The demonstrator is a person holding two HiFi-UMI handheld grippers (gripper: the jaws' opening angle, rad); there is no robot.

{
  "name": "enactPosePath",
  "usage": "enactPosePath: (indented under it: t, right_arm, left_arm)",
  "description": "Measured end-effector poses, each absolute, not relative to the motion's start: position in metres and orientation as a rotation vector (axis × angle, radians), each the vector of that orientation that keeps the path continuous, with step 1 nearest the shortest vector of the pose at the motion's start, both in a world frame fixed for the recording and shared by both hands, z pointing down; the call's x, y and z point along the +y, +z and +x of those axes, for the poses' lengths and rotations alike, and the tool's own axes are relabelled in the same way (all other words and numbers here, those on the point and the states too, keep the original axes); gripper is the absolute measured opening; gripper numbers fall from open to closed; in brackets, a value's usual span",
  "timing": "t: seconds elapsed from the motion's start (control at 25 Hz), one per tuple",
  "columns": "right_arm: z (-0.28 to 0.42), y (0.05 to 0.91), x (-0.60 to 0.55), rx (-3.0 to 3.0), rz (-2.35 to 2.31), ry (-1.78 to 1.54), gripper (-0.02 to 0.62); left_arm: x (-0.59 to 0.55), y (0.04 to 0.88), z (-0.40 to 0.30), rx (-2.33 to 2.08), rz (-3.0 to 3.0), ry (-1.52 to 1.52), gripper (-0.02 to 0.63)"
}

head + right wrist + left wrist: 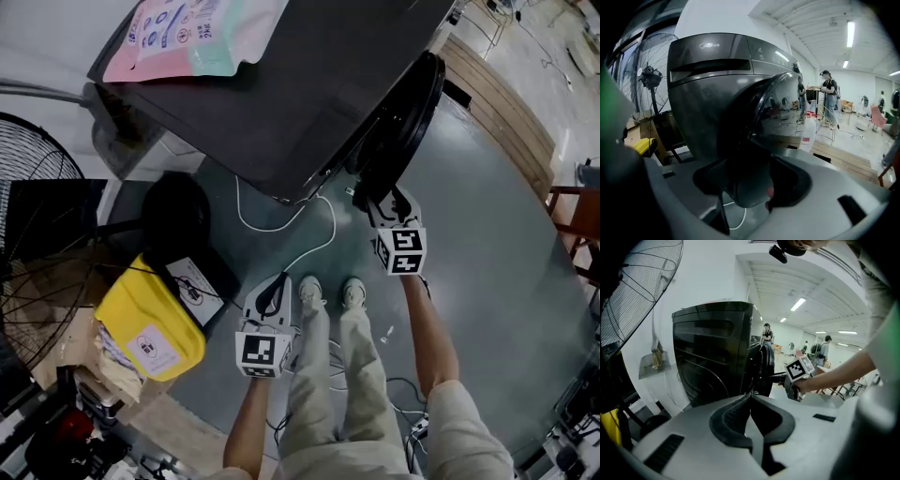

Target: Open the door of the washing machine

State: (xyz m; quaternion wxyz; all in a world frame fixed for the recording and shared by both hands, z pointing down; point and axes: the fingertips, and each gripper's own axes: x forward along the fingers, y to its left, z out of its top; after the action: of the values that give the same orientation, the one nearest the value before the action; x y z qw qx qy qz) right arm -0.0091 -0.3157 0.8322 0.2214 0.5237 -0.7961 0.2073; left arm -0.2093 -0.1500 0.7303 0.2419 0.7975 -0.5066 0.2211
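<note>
Two tongs in frame. Head view: we see the washing machine (pixel 281 103) at far centre, with its door (pixel 412 112) ajar on the right side. The right tongs (pixel 373 199) sit at the door's near edge. The left tongs (pixel 274 286) hang over the floor (pixel 487 253), just left of the shoes (pixel 328 292). Left gripper view: left tongs closed together, nothing between them, machine's side beyond. Right gripper view: right tongs clamped on the door's rim.

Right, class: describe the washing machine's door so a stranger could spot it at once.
Find the big dark washing machine beside the wire fan. On its front sits the door: the only round, bulging, glassy part among flat panels.
</note>
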Motion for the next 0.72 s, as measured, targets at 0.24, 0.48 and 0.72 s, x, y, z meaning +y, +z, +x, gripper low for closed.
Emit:
enactPosePath:
  t: [0.24, 0.48, 0.72]
  right_arm:
    - [0.024, 0.830, -0.299, -2.183, 1.464, 0.532, 0.213]
    - [0.073, 0.830, -0.279, -2.107, 1.538, 0.523, 0.153]
    - [0.144, 0.829, -0.268, -1.996, 1.662, 0.510, 0.096]
  left_arm:
    - [-0.154, 0.727, -0.169, -1.318, 2.246, 0.613, 0.008]
    - [-0.154, 0.724, -0.127, -1.241, 2.305, 0.621, 0.008]
    - [-0.156, 0.723, -0.073, -1.160, 2.355, 0.629, 0.008]
